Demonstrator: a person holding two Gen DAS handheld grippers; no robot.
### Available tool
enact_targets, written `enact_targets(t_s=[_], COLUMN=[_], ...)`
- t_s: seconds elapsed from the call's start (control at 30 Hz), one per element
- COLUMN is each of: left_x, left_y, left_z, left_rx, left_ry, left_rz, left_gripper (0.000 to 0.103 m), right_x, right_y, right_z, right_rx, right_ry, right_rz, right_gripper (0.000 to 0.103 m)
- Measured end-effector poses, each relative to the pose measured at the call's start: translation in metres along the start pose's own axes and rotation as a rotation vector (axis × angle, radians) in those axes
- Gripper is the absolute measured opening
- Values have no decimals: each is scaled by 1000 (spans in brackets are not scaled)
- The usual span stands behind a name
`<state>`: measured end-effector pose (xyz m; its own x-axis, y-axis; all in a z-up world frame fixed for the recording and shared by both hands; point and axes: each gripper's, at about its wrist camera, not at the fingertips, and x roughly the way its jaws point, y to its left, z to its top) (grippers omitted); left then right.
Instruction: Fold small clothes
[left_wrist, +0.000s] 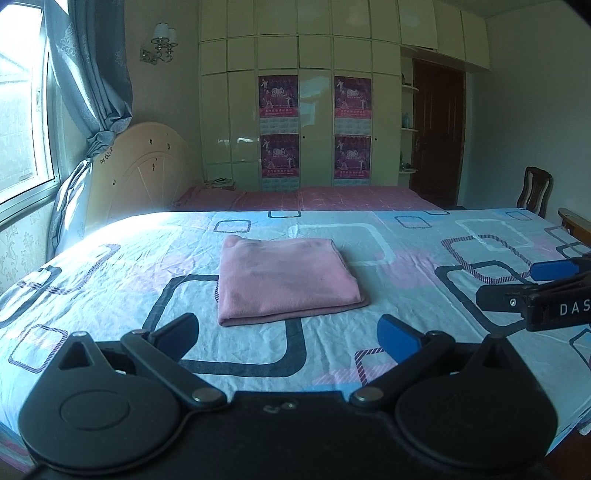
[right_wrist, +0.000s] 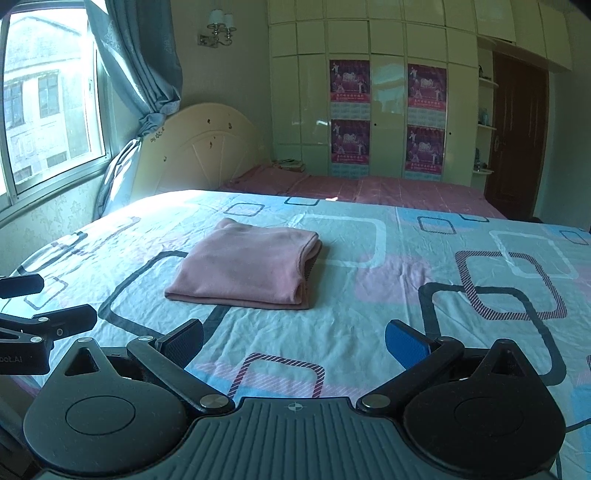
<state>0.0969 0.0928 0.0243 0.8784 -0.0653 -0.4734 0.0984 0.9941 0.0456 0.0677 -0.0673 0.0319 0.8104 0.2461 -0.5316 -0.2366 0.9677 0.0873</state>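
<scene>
A pink garment (left_wrist: 284, 278) lies folded into a neat rectangle on the patterned bed sheet (left_wrist: 110, 280). It also shows in the right wrist view (right_wrist: 247, 269), with its layered edge to the right. My left gripper (left_wrist: 288, 338) is open and empty, held just short of the garment's near edge. My right gripper (right_wrist: 293, 341) is open and empty, a little further back from the garment. The right gripper also shows at the right edge of the left wrist view (left_wrist: 517, 284), and the left gripper shows at the left edge of the right wrist view (right_wrist: 48, 302).
A second bed with a pink cover (left_wrist: 314, 195) stands behind, before a white wardrobe with posters (left_wrist: 314, 129). A headboard (left_wrist: 144, 166), curtain and window (left_wrist: 22, 110) are at the left. A wooden chair (left_wrist: 535, 188) stands at the right.
</scene>
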Motion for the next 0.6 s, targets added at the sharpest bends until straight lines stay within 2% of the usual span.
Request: enact_targets(t_s=[0.6], left_x=[-1], left_y=[0], left_z=[-2], left_rx=[-4], left_ry=[-1], left_rz=[1], left_gripper=[102], right_x=[-1], right_y=[-3], right_z=[0], right_rx=[-8], right_ry=[1], right_rz=[6], right_gripper=[103])
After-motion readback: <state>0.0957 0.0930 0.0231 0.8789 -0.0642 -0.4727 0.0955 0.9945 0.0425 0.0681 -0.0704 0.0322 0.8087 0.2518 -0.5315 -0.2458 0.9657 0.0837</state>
